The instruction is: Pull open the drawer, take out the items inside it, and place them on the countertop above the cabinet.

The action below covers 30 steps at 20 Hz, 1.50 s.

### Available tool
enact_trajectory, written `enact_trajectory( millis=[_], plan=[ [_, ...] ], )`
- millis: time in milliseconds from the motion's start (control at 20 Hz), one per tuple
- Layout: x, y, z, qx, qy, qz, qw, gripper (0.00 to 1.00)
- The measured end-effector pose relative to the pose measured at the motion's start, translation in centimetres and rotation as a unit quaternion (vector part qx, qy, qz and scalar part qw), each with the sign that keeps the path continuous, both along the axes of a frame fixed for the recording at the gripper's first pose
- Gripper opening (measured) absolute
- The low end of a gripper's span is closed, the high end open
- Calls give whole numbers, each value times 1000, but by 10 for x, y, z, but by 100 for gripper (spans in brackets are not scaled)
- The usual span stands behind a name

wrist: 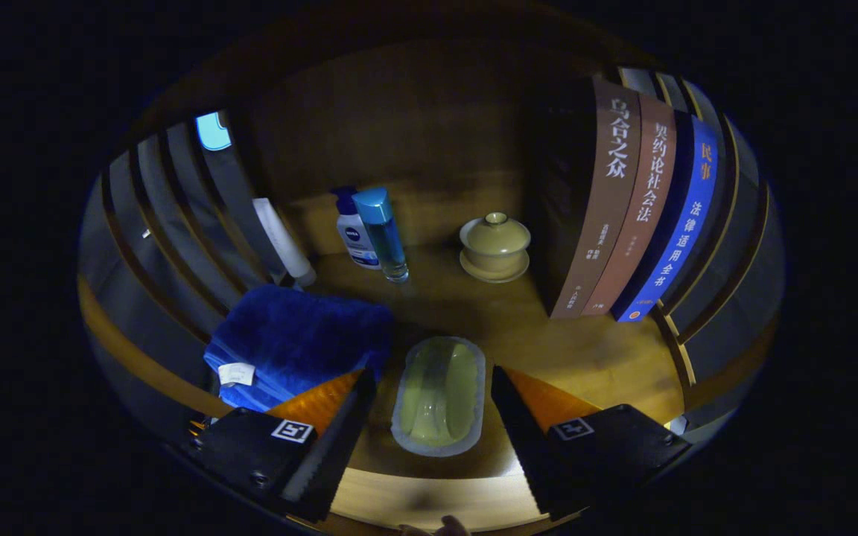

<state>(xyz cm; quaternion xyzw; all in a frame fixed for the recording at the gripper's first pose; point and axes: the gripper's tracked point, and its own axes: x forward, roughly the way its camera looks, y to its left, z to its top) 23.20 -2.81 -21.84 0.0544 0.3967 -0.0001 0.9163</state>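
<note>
My gripper [429, 387] stands open above a wooden countertop [585, 350]. Between its fingers lies a pale green oval packet with a clear rim [440, 394], flat on the wood; neither finger touches it. Left of the packet, partly under the left finger, sits a folded blue towel [295, 342] with a white tag. Beyond the fingers stand a white lotion bottle [354, 234] and a clear bottle with a blue cap [384, 231], side by side. To their right is a lidded ceramic cup on a saucer [496, 247].
Three upright books [637, 208] stand at the right of the countertop. A white tube [284, 242] leans at the back left. Dark slatted walls close in both sides, and a wooden back panel [414, 134] rises behind the bottles. The counter's front edge [429, 499] runs below the fingers.
</note>
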Motion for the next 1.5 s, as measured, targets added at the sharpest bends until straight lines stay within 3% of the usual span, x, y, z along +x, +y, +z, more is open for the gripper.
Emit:
enact_trajectory(
  millis=[400, 650, 900, 1100, 1500],
  plan=[
    [-88, 2, 42, -3, -110, -12, 994, 100],
    [-153, 12, 79, -11, -214, -3, 977, 99],
    [-226, 24, 48, -34, -253, 11, 967, 99],
    [-275, 28, 24, -25, -270, -2, 963, 99],
    [-323, 24, -43, -35, -259, -28, 965, 99]
  ],
)
